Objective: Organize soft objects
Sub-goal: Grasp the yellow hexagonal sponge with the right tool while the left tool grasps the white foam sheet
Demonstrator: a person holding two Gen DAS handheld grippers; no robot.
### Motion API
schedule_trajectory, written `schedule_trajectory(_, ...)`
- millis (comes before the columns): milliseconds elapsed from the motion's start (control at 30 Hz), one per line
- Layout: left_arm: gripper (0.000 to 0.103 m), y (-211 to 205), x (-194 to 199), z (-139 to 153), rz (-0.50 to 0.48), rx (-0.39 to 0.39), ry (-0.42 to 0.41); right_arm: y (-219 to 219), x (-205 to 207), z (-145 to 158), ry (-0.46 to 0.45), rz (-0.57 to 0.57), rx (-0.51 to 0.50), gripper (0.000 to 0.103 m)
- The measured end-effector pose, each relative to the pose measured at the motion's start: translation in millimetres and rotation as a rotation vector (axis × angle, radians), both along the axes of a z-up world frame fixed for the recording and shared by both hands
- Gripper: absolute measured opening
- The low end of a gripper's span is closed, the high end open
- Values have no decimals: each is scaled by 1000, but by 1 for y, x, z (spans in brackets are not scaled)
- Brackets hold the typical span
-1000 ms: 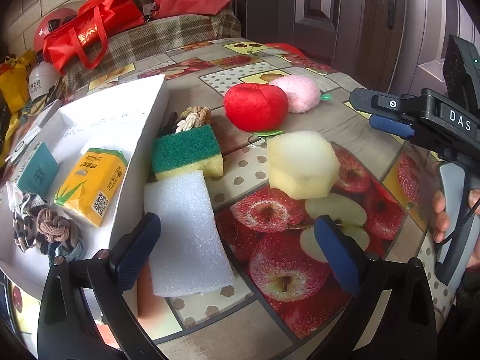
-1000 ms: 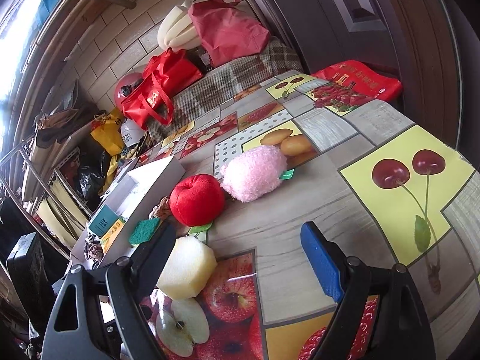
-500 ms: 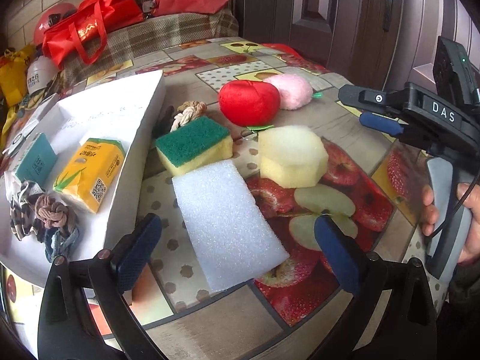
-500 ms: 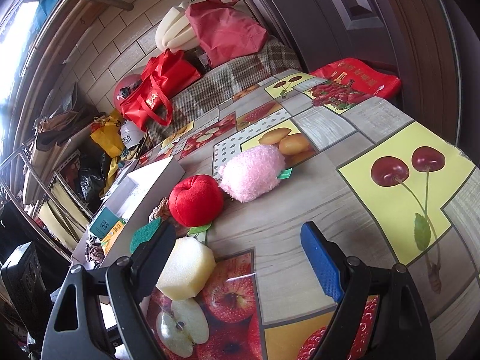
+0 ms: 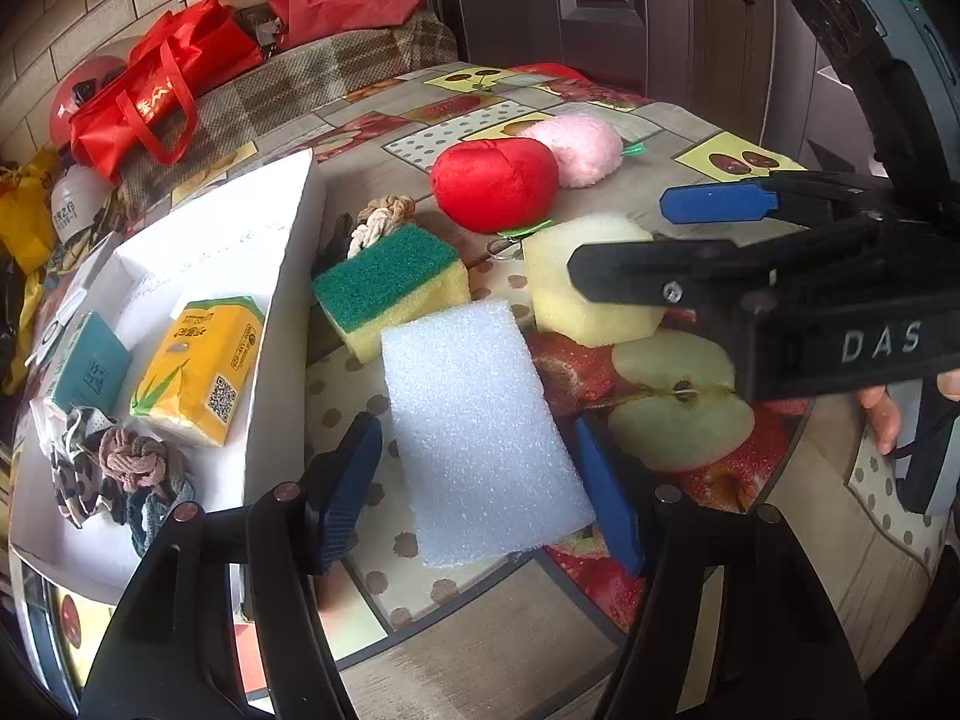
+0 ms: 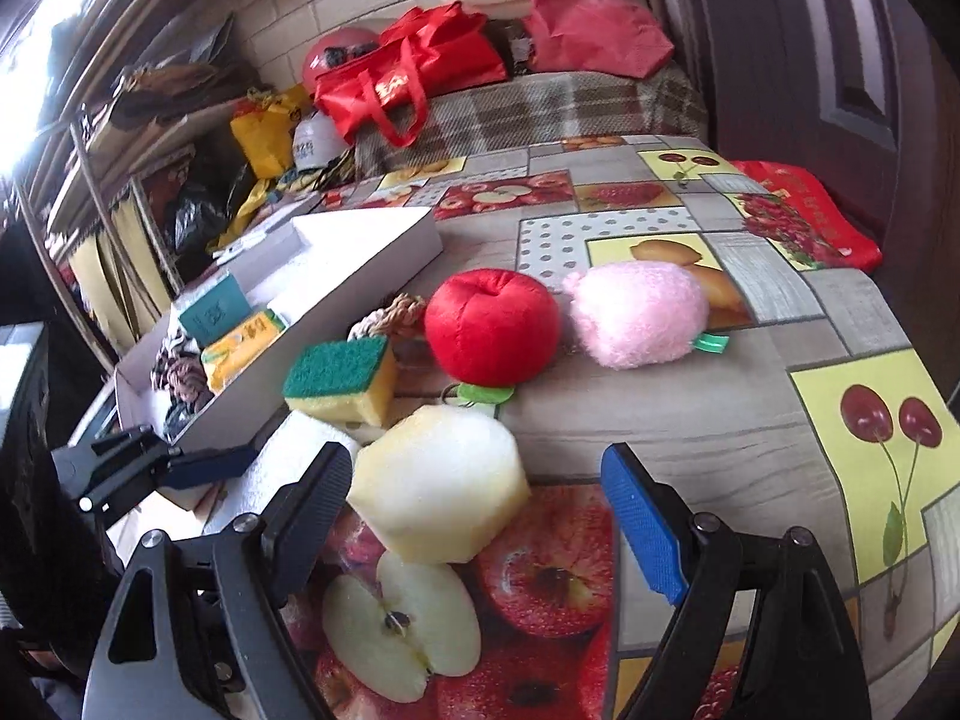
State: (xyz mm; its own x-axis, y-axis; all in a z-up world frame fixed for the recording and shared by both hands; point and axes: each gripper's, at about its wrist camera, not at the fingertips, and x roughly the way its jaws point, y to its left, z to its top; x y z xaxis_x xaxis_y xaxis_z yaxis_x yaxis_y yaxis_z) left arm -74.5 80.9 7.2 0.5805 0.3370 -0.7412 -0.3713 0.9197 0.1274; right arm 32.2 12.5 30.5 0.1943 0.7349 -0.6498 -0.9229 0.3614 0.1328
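White foam sheet [image 5: 480,426]: lies flat on the fruit-print tablecloth [image 6: 690,420], just right of the white box [image 5: 282,324]; its near end sits between the left gripper's blue pads.
Left gripper [image 5: 480,492]: its jaws have just been closing with the foam sheet between them; the right pad [image 5: 606,504] lies against the sheet's edge, the left pad shows a strip of cloth before the sheet, so not yet clamped.
Pale yellow foam block [image 6: 438,486]: many-sided, on the apple print just beyond the sheet, touching the sheet's far right corner in the left view.
Right gripper [image 6: 480,516]: spread wide, holding nothing; the foam block's near part lies between the fingers, closer to the left finger [image 6: 312,504].
Scouring sponge [image 5: 390,288]: green pad on top, yellow below, at the sheet's far end, near the box wall.
Knotted rope [image 5: 381,219]: behind the sponge, beside the box.
Red plush apple [image 6: 492,327]: beyond the foam block, touching the pink plush [image 6: 639,312] on its right.
Box contents: yellow tissue pack [image 5: 198,366], teal pack [image 5: 90,369], knotted fabric rings [image 5: 120,474] at the near end.
Person: fingers [image 5: 882,414] on the right gripper's handle.
Background: red bag [image 6: 414,75] on a plaid cover.
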Motion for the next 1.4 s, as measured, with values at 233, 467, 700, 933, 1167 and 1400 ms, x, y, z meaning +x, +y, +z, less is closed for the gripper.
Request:
schedule_trajectory(233,60,-1,0,0,-25,-5,2,31,-11,-20,-58,6,-169,67)
schedule_trajectory(467,52,-21,-10,13,-64,91,-74,-22,8,8,-15,-103,92,61)
schedule_trajectory(700,52,-36,-30,34,-29,242,-224,-57,14,30,-43,-237,298,61)
schedule_trajectory(933,52,4,-48,41,114,181,-304,-64,18,32,-55,-274,331,61)
schedule_trajectory(1167,52,24,-56,42,180,162,-329,-60,10,35,-110,-259,327,61)
schedule_trajectory(1400,52,50,-69,43,250,123,-360,-35,-8,33,-177,-205,291,61)
